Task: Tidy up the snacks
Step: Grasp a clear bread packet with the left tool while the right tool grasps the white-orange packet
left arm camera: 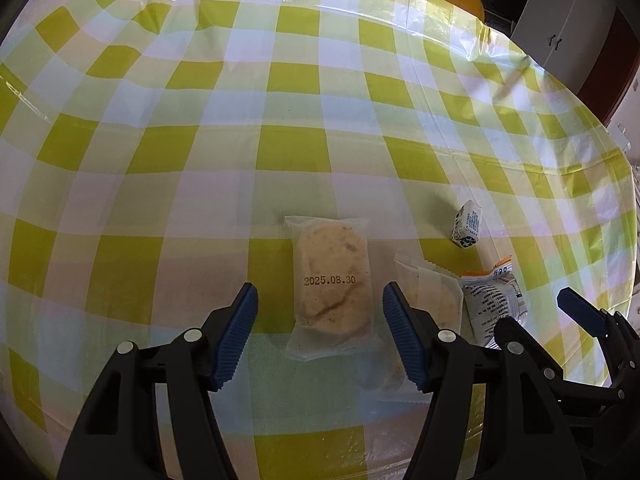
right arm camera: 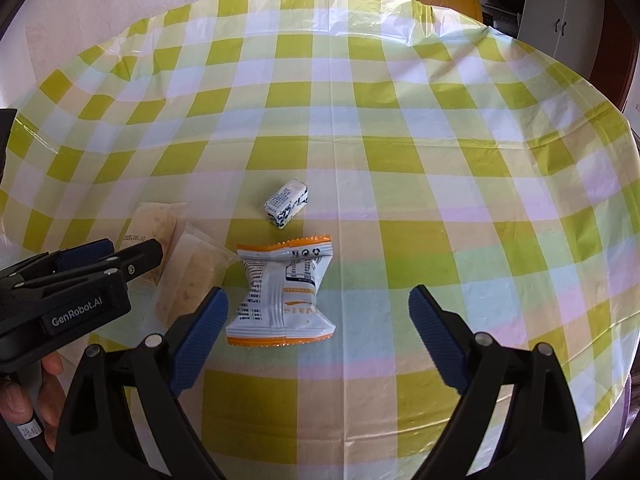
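both grippers stand released: left gripper [left arm camera: 320, 336] straddles a dated pastry packet [left arm camera: 331, 286], right gripper [right arm camera: 318, 336] an orange-trimmed sachet [right arm camera: 282, 292]. only the right view shows a hand [right arm camera: 24, 396]; bare checked tablecloth [right arm camera: 400, 120] beyond.

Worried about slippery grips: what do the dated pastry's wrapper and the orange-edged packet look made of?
Dated pastry wrapper: thin, cloudy, see-through plastic film; the pastry shows through it. Orange-edged packet: opaque white printed film, probably plastic or foil-backed; glossy, sharply creased and pinched at the middle.
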A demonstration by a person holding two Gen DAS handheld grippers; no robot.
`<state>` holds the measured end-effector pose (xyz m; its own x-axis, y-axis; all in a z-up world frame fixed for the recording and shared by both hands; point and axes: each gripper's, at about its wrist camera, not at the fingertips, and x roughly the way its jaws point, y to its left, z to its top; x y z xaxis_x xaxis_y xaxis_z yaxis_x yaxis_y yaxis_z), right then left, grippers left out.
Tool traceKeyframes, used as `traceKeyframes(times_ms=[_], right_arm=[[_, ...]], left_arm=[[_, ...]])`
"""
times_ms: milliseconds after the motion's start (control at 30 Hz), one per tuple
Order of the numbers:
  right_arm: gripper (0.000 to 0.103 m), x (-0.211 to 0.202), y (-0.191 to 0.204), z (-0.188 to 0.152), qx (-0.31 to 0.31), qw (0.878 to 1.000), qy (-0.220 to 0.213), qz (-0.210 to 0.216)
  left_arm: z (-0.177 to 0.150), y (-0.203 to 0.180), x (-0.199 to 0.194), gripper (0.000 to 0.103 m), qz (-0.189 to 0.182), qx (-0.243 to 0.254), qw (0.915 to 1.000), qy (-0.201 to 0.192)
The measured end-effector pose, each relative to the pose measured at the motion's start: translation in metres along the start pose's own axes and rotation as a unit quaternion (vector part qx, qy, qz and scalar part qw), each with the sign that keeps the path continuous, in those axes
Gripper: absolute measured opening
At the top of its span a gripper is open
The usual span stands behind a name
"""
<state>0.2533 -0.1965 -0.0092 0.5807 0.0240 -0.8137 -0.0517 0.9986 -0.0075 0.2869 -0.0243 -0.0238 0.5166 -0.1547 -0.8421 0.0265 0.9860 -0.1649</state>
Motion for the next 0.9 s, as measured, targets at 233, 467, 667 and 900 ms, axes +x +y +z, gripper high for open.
traceKeyframes(times_ms=[233,467,667,900], right_arm=[[0.086,0.009,-0.002,0.002,0.001,1.000,0.007,0.003],[0.060,0.024,0.003,0.000,-0.009,0.999,0.032,0.004],[0.056,0.025,0.004,0.000,-0.011,1.000,0.027,0.003],[0.053,0.022,-0.001,-0.004,0.000,1.000,0.018,0.006]], left_arm=[[0.001,-0.010,0.004,0.059,0.029,0.027,0.9992,-0.004],[-0.004,-0.015,0.004,0.046,0.065,0.055,0.9963,-0.012],[-0.006,-0.018,0.002,0.035,0.065,0.062,0.9958,-0.018],[-0.008,-0.006,-0.005,0.034,0.061,0.029,0.9974,-0.025]])
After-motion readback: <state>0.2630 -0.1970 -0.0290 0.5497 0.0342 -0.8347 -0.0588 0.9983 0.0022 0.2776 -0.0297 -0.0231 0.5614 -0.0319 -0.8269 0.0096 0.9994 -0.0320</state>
